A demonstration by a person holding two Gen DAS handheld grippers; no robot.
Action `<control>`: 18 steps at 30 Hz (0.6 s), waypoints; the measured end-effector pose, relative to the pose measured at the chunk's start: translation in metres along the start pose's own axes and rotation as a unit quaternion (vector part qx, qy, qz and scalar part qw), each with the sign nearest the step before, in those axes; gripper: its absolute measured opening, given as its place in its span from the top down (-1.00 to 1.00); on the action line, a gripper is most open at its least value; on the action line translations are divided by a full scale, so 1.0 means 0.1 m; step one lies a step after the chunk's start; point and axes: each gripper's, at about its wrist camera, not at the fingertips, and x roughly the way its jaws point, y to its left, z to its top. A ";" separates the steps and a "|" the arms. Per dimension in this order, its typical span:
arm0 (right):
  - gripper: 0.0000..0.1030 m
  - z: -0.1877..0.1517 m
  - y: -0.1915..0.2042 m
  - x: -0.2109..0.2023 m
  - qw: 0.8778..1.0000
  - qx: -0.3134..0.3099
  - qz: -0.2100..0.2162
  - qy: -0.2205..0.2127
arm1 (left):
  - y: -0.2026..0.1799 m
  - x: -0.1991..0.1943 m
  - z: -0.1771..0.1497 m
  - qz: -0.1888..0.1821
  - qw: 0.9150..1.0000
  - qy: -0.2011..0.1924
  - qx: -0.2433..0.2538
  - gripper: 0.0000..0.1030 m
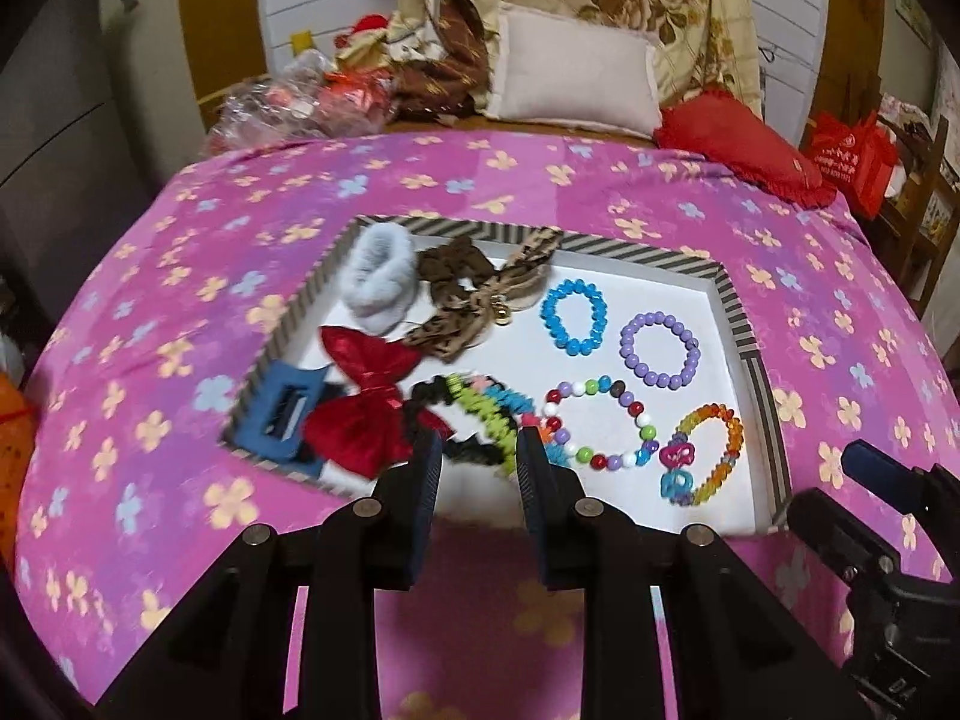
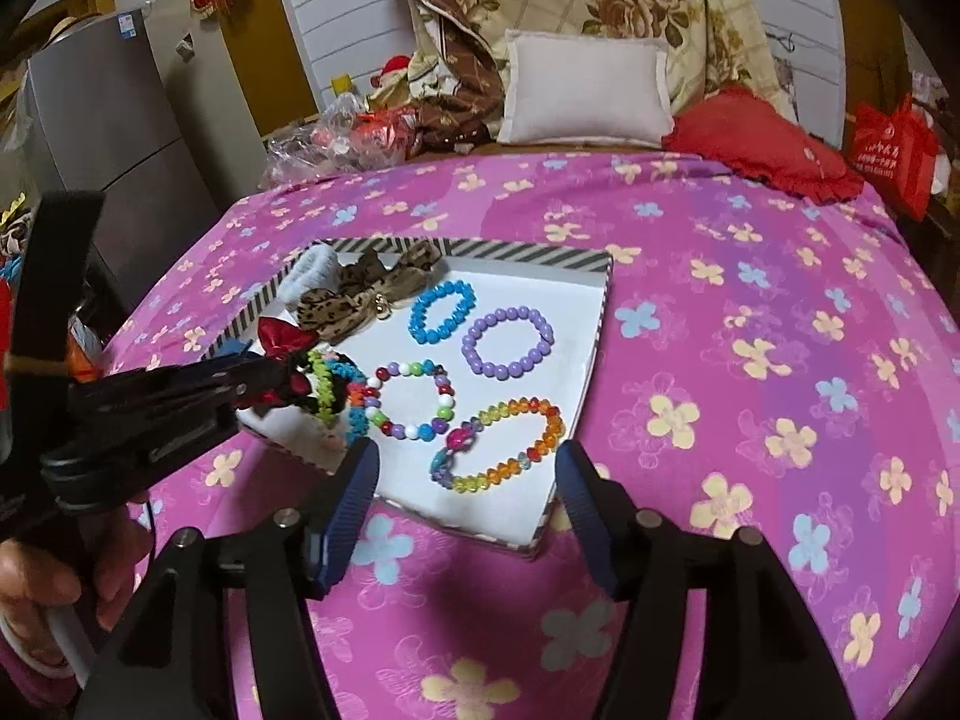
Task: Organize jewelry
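A striped-rim white tray (image 1: 735,306) lies on the pink flowered bedspread. It holds a blue bead bracelet (image 1: 574,316), a purple one (image 1: 660,350), a multicolour one (image 1: 600,423) and an amber-rainbow one (image 1: 708,453). At its left are a red bow (image 1: 366,396), a leopard bow (image 1: 474,294), a white scrunchie (image 1: 378,276), a blue clip (image 1: 282,414) and bright coiled hair ties (image 1: 489,414). My left gripper (image 1: 480,450) is open, its fingertips over the hair ties at the tray's near edge. My right gripper (image 2: 468,468) is open wide, just before the amber bracelet (image 2: 501,444).
The pink bedspread (image 2: 750,360) extends around the tray. A white pillow (image 1: 573,75), red cushion (image 1: 738,147), folded quilts and plastic bags lie at the bed's far end. A grey fridge (image 2: 114,138) stands left. A red bag (image 2: 891,150) hangs at right.
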 end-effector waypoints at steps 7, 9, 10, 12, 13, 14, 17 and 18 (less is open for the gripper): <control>-0.46 -0.06 0.20 -0.18 1.000 -0.002 -0.013 -0.026 | 0.16 -0.34 -0.18 0.015 0.999 -0.026 -0.015 0.35; -0.54 -0.08 0.25 -0.23 0.999 0.002 -0.020 -0.034 | 0.19 -0.44 -0.24 0.023 0.999 -0.037 -0.012 0.35; -0.54 -0.08 0.27 -0.24 0.999 0.002 -0.021 -0.036 | 0.20 -0.48 -0.25 0.026 0.999 -0.041 -0.012 0.35; -0.54 -0.08 0.31 -0.28 0.999 0.002 -0.022 -0.042 | 0.24 -0.56 -0.29 0.026 0.998 -0.048 -0.014 0.35; -0.54 -0.09 0.34 -0.31 0.999 0.003 -0.021 -0.044 | 0.25 -0.59 -0.30 0.027 0.998 -0.052 -0.015 0.35; -0.54 -0.09 0.35 -0.33 0.999 0.003 -0.020 -0.046 | 0.27 -0.63 -0.32 0.029 0.998 -0.056 -0.017 0.35; -0.54 -0.10 0.41 -0.39 0.998 0.002 -0.024 -0.053 | 0.30 -0.71 -0.36 0.034 0.997 -0.062 -0.017 0.35; -0.54 -0.11 0.43 -0.41 0.998 0.000 -0.026 -0.054 | 0.31 -0.73 -0.37 0.034 0.997 -0.063 -0.017 0.35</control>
